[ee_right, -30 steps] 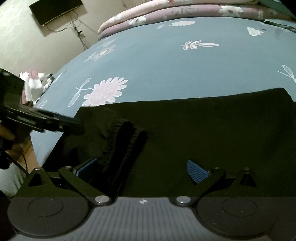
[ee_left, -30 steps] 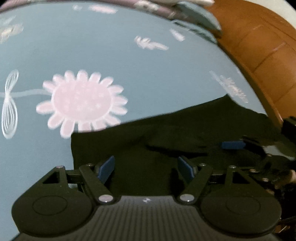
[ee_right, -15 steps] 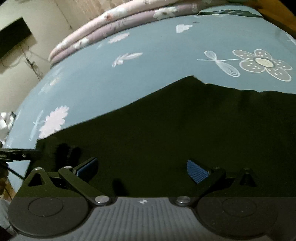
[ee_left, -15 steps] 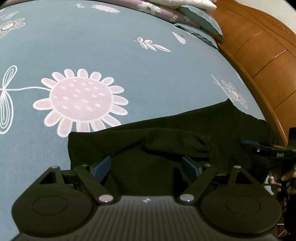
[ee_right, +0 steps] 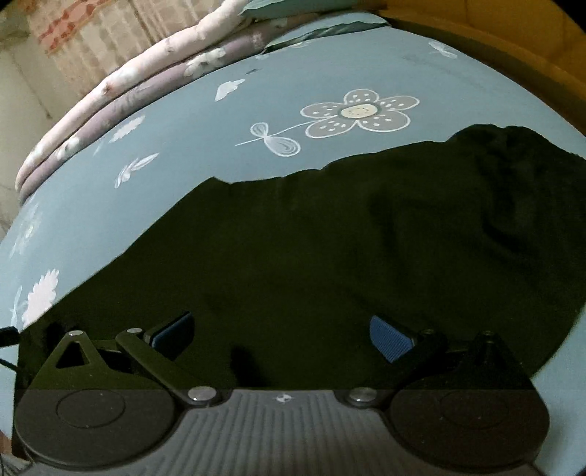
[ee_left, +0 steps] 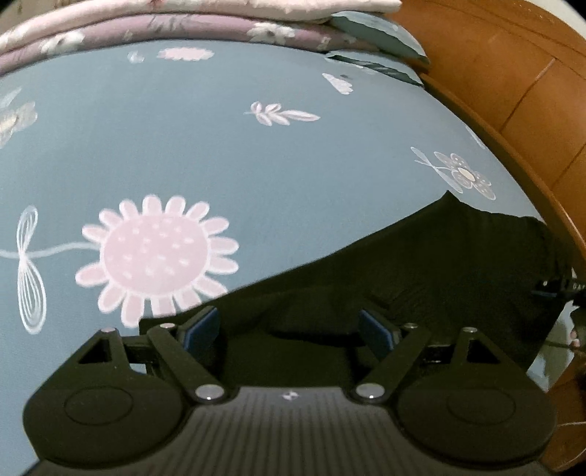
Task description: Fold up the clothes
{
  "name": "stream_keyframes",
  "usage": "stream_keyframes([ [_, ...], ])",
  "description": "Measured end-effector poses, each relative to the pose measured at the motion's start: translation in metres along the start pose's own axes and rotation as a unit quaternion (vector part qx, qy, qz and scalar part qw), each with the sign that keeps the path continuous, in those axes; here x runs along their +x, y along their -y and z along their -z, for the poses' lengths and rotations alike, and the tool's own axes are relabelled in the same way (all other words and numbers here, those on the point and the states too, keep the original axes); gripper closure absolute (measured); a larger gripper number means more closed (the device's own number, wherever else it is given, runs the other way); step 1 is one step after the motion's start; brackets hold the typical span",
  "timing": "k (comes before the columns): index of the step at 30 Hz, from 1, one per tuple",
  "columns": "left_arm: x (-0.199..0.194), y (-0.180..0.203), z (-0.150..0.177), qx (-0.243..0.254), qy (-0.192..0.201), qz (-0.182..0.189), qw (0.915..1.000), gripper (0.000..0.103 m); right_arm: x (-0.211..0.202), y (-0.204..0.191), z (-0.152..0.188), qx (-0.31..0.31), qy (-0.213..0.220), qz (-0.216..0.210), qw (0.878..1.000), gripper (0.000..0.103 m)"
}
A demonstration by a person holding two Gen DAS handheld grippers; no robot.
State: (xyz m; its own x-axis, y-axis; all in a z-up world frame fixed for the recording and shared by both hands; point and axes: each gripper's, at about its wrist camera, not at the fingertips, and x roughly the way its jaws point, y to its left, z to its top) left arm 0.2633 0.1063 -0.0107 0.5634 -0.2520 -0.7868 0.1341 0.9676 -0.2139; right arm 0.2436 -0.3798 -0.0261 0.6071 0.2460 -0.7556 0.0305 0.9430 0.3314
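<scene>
1. Black garment (ee_right: 311, 263) lay spread flat on the bed (ee_left: 293, 157), near the edge closest to the person; far side of the blue flowered sheet was bare.
2. Left gripper (ee_left: 289, 329) hovered over the garment's left end w/ jaws wide, having just opened a bit more; cloth showed below the gap, but the blue pads (ee_left: 199, 329) weren't pressing on it.
3. Right gripper (ee_right: 282, 335) hung over the middle of the garment, also spread wide, nothing pinched btwn the pads.
4. A rumpled, bunched bit sat at the garment's far right end in the right-wrist view; rest looked smooth enough.
5. Step in hand, imo: btwn folds. Both grippers free, lining up for a fresh grab.
6. Next move prob. calls for each gripper dropping onto an edge or corner, closing on the top layer(s) only, then carrying it across evenly.
7. Black on black made edges hard to read; I couldn't tell how many layers were stacked.
8. Folded quilts (ee_left: 164, 25) piled at the head end, wooden bed frame (ee_left: 512, 91) beside; both well clear.
</scene>
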Motion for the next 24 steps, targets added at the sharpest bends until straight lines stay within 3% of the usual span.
stream_keyframes([
  [8,0.002,0.013,-0.009,0.021,0.001,0.008,0.9997,0.020,-0.044,0.030,-0.017,-0.003,0.071,0.026,0.997,0.000],
  [11,0.003,0.018,-0.011,0.027,0.001,0.012,0.9996,0.020,-0.067,0.058,-0.021,0.021,0.093,0.054,0.994,0.000],
  [15,0.004,0.025,-0.014,0.034,0.001,0.019,0.9993,0.020,-0.084,0.108,-0.022,0.082,0.113,0.059,0.988,0.000],
  [19,0.005,0.033,-0.015,0.043,-0.006,0.024,0.9988,0.020,-0.075,0.165,-0.024,0.177,0.106,0.032,0.978,0.000],
  [24,0.003,0.037,-0.017,0.045,-0.009,0.028,0.9985,0.020,-0.046,0.210,-0.029,0.273,0.082,-0.047,0.957,0.000],
])
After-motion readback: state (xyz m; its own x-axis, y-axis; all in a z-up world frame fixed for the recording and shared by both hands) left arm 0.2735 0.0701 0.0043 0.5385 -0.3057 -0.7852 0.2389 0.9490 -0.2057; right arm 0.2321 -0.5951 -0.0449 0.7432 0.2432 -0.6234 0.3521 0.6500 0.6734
